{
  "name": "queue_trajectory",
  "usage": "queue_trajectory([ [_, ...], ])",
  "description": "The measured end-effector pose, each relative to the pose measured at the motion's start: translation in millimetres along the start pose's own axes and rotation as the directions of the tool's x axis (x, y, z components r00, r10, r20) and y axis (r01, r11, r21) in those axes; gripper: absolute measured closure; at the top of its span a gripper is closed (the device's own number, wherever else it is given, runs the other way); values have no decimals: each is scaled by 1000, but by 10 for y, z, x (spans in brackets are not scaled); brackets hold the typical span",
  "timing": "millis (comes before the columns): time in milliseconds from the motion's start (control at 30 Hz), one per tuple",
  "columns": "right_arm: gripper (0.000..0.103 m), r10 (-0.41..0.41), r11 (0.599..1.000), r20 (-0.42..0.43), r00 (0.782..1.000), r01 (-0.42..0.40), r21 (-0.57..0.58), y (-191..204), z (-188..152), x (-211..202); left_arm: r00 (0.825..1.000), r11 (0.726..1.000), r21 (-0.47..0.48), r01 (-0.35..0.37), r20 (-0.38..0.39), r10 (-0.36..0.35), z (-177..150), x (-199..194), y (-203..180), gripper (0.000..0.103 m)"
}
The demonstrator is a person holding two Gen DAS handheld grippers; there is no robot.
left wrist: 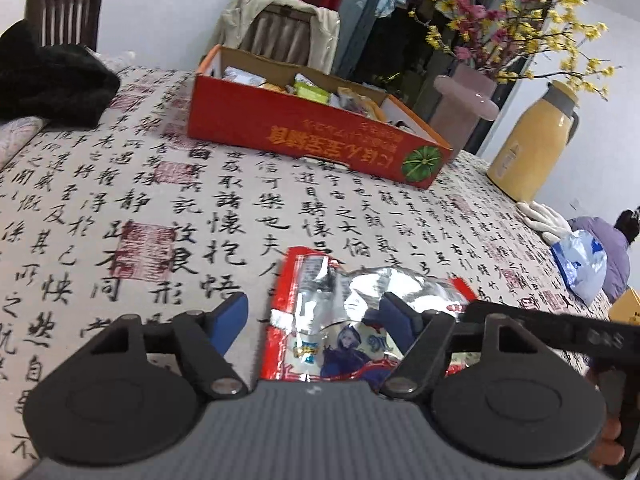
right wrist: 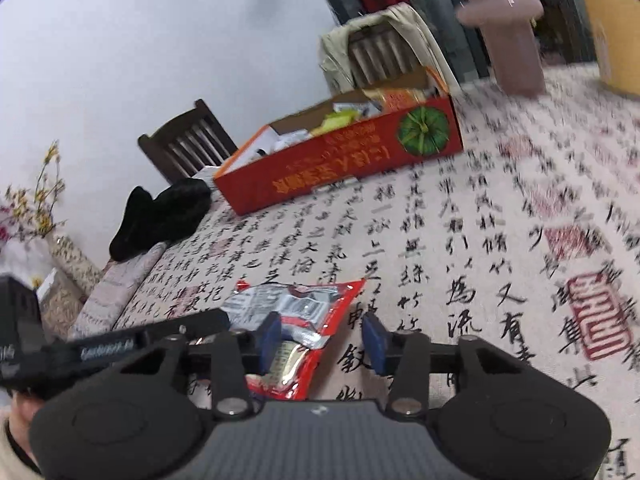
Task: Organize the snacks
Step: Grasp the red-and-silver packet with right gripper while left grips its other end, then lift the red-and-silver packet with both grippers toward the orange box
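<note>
Two grippers sit low over one snack packet [left wrist: 320, 320] on the tablecloth [left wrist: 120, 208]. The left gripper [left wrist: 316, 316] has its blue pads spread to either side of the packet; the left pad [left wrist: 230, 322] stands clear of it, and whether the right pad touches the foil cannot be told. The right gripper [right wrist: 322, 340] is also parted, narrower; its left pad [right wrist: 269, 340] overlaps the packet's [right wrist: 296, 320] red edge, its right pad stands over bare cloth, and nothing is clamped. The packet, red-bordered with silver foil, lies flat, well short of the red box [left wrist: 304, 128], which is open and holds other snacks. Beyond the box's right end stand a pink vase [left wrist: 464, 108] with flowers and, further right, a yellow jug [left wrist: 528, 140]. A black cloth [left wrist: 52, 80] lies far left of the box, before a dark chair [left wrist: 66, 8].
</note>
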State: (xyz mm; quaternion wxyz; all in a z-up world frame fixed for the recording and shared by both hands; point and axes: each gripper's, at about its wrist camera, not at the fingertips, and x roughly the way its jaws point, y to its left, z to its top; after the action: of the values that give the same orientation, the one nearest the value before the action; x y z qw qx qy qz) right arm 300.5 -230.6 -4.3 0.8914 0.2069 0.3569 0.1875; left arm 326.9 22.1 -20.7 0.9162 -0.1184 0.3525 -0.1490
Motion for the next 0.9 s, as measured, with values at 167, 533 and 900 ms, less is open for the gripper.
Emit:
queue_trajectory([
  [167,90,36,998,3,999,-36,58,-151,4,35,998,998,-31,56,-9,-57,2,-1,17,29],
  [533,94,-80,992,47,996,84,-90,-48,-55,-8,985,984,-56,170,25,-169,-82,-107,-88,81],
  [900,96,-99,983,56,993,107,-152,147,-330,-438,988,988,20,155,7,-156,-389,-537,-318,88],
])
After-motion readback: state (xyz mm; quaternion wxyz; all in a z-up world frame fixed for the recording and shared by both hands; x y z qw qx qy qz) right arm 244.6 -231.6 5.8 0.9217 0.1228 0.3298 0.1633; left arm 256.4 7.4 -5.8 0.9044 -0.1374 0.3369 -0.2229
